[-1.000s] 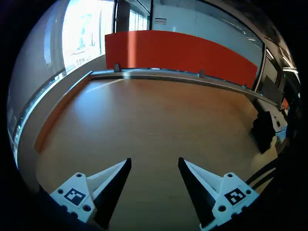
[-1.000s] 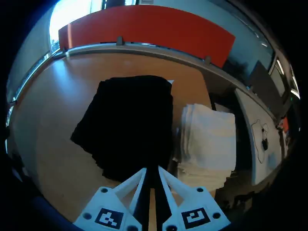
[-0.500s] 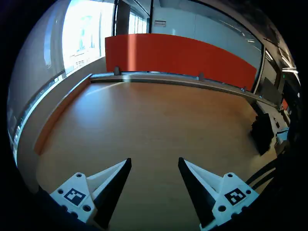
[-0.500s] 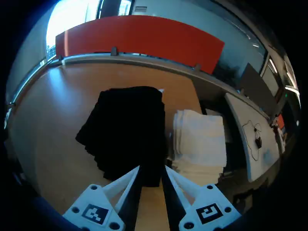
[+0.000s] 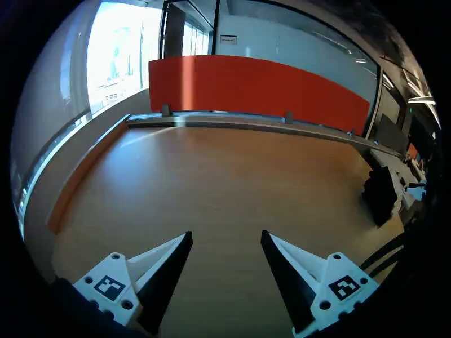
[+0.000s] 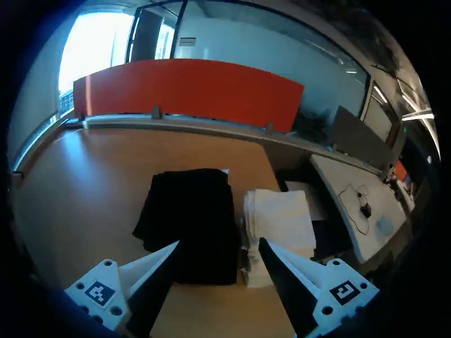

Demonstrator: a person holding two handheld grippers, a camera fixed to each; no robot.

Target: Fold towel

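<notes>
Folded black towel lies flat beside a white towel stack.

Smooth wooden table, matt cloth towel

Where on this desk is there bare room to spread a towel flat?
Bare wood runs from the orange divider to the window-side edge of the desk, up to the left of the black towel pile. The right end is crowded: black towel pile and white towel stack lie side by side.
</notes>
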